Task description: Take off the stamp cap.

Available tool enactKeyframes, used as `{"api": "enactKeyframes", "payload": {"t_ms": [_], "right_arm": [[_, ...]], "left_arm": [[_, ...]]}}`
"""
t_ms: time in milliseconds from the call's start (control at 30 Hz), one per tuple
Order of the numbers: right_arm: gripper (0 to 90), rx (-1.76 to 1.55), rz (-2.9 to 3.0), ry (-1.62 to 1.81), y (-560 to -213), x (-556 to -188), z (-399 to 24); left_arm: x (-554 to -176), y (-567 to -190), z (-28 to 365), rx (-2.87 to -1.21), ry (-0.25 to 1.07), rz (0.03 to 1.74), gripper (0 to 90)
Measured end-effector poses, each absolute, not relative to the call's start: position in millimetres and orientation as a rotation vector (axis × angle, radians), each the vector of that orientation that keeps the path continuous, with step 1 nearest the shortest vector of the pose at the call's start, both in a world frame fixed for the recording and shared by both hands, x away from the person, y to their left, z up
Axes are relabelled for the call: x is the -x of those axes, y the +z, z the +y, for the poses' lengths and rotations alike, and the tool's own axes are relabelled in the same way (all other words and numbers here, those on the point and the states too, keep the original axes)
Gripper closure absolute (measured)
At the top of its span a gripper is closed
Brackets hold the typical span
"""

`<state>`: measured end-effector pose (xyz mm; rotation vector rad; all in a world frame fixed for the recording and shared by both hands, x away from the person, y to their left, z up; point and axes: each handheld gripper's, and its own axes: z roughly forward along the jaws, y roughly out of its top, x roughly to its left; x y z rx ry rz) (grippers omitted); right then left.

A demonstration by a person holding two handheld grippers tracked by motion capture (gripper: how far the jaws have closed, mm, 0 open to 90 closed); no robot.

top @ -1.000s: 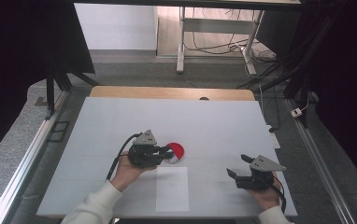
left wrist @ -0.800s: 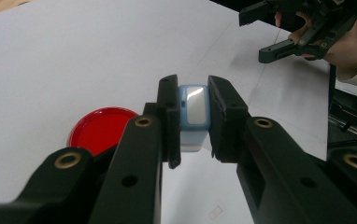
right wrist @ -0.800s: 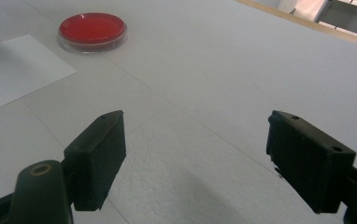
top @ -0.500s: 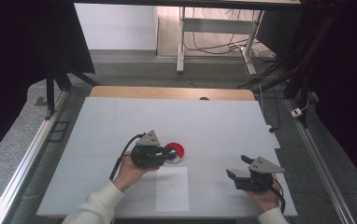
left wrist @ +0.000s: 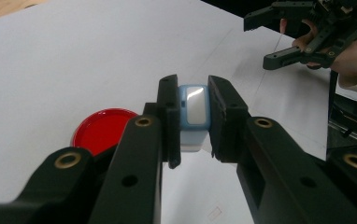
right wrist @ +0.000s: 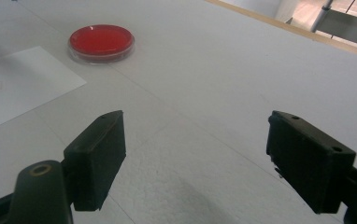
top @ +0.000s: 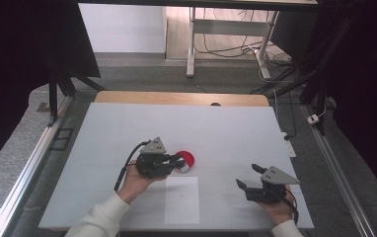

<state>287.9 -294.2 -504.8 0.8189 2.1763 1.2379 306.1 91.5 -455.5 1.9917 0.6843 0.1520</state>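
Note:
My left gripper (left wrist: 193, 93) is shut on a small light-blue block with a white face (left wrist: 194, 114), held just above the table. In the high view the left gripper (top: 178, 162) sits at the table's middle, its tips right beside a round red dish (top: 187, 160). That dish (left wrist: 103, 129) lies flat to the lower left of the held block. My right gripper (top: 248, 176) rests near the front right of the table, open, with nothing between its jaws (right wrist: 195, 140). The red dish (right wrist: 101, 42) lies far ahead of it.
A white sheet of paper (top: 182, 199) lies flat near the front edge, between the two hands. The white tabletop (top: 176, 123) stretches bare behind the dish to a wooden strip (top: 176, 98) at the back. Metal rails run along both sides.

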Motion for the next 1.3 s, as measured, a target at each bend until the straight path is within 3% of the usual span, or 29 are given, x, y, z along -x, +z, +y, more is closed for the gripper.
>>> {"api": "enactKeyframes", "payload": {"t_ms": [1300], "right_arm": [[22.9, -0.811, 2.206, 1.282, -505.6, -286.7, -254.3]], "left_arm": [[-307.8, -459.6, 92.5, -1.962, 0.136, 0.72, 75.6]]}}
